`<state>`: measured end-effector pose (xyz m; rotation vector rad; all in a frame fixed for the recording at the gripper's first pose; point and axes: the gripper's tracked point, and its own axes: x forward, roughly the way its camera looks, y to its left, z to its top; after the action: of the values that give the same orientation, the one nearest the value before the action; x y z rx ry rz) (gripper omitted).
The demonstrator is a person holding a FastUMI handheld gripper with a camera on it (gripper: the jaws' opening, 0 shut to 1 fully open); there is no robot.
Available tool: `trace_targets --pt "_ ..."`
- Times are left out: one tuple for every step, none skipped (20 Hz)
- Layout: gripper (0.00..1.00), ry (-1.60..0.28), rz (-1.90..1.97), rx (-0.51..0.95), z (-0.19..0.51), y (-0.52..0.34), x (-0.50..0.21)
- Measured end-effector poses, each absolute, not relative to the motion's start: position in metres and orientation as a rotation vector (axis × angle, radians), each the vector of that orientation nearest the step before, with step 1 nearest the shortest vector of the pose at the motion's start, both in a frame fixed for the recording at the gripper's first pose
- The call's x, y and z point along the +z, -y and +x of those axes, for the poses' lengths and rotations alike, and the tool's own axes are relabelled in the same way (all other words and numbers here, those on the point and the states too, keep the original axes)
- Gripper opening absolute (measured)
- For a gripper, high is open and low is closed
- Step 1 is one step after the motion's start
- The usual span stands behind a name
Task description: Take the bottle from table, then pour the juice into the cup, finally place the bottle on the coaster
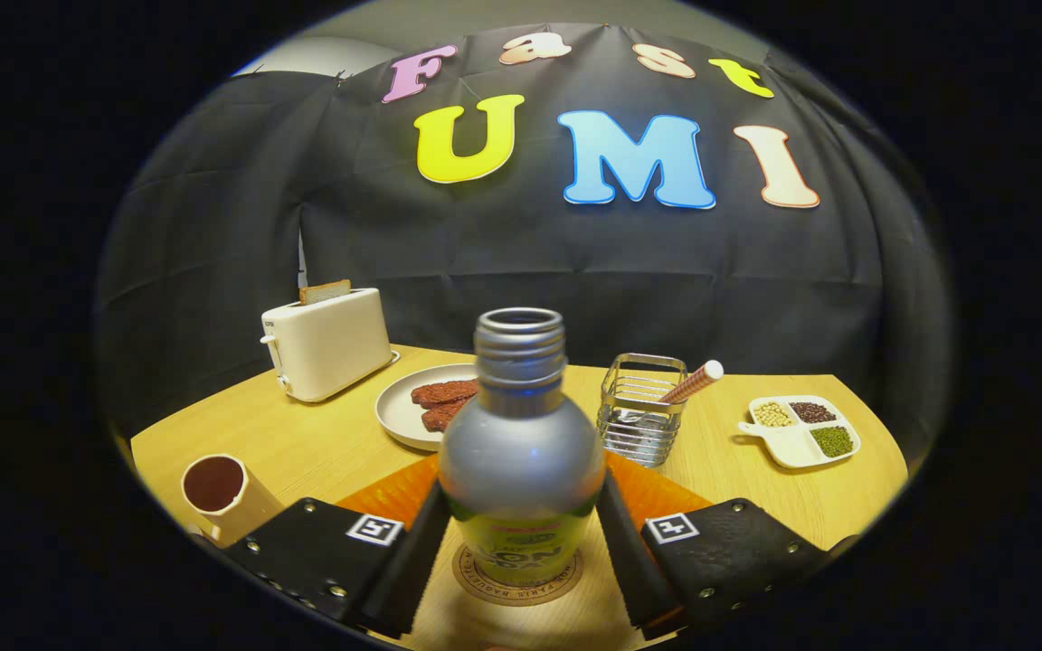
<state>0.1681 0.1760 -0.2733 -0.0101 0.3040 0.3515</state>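
Observation:
A silver bottle (521, 452) with an open threaded neck and a green label stands upright between my fingers. Its base rests on a round cork coaster (521, 592) on the wooden table (304, 434). My gripper (521, 495) is shut on the bottle, one finger against each side of its lower body. A cream cup (218, 493) holding dark juice stands to the left, beside my left finger.
An orange mat (394, 493) lies under the coaster area. Beyond the bottle are a plate of brown slices (426, 402), a wire basket with a striped stick (643, 407), a white toaster (326, 344) at back left and a divided dish of beans (801, 425) at right.

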Motion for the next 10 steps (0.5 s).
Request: trace_targets --pt "0.88 -0.295 0.001 0.355 0.167 -0.177 -0.266" --pt "0.99 -0.288 0.011 0.362 0.161 -0.177 -0.258" --pt "0.99 -0.281 0.017 0.364 0.158 -0.176 -0.247" --pt "0.99 -0.265 0.023 0.357 0.154 -0.172 -0.231" --pt "0.99 -0.240 0.035 0.346 0.150 -0.166 -0.211" --pt "0.99 -0.212 0.049 0.327 0.147 -0.160 -0.188" --pt "0.99 -0.192 0.060 0.305 0.145 -0.152 -0.163" --pt "0.98 -0.184 0.059 0.262 0.144 -0.140 -0.143" --pt "0.98 -0.172 0.045 0.221 0.143 -0.127 -0.120" --pt "0.98 -0.157 0.023 0.179 0.142 -0.114 -0.097"
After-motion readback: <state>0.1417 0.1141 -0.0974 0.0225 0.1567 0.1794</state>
